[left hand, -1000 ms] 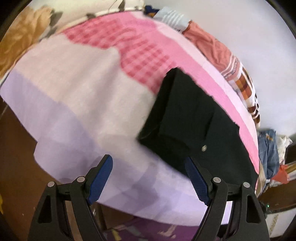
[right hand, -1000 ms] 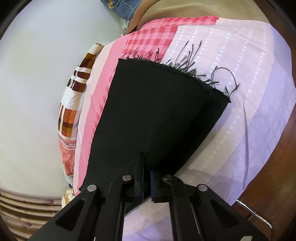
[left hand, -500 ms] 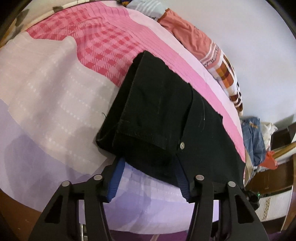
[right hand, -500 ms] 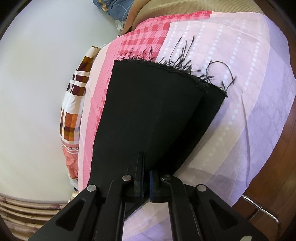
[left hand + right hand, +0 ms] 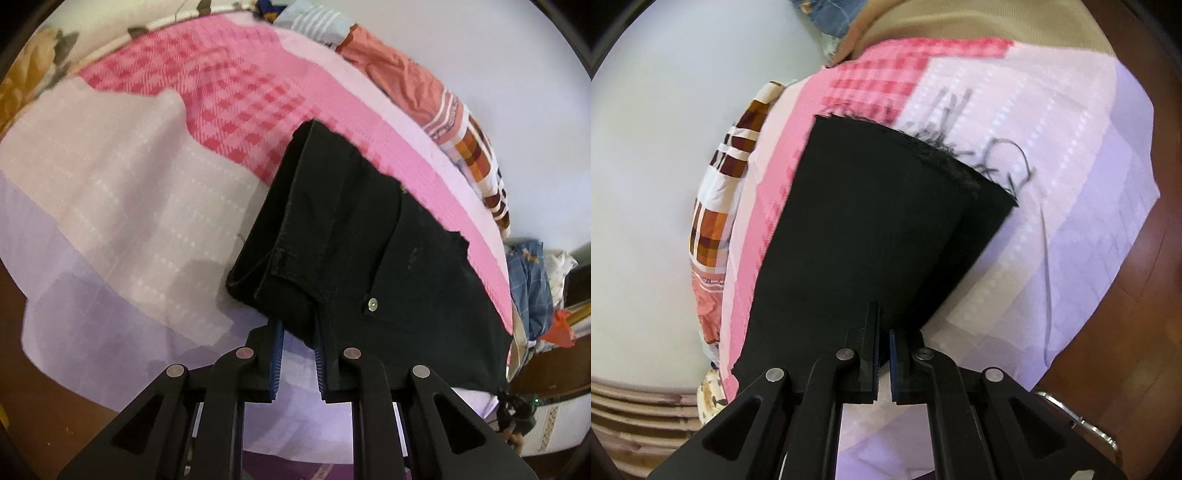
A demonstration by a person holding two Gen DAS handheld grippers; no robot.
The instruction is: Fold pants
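No readable writing shows anywhere. The black pants (image 5: 362,236) lie on the pink-and-lilac bedspread (image 5: 110,206), their waistband end pinched in the left gripper (image 5: 297,332) and their near edge pinched in the right gripper (image 5: 883,332).

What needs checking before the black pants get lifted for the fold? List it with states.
1. Left tool shut on the waistband corner of the black pants: ok.
2. Right tool shut on the pants' near edge: ok.
3. Frayed hem lying flat on the bedsheet: ok.
4. All layers caught in the left grip: cannot tell.
5. Clothes pile clear of the pants: ok.
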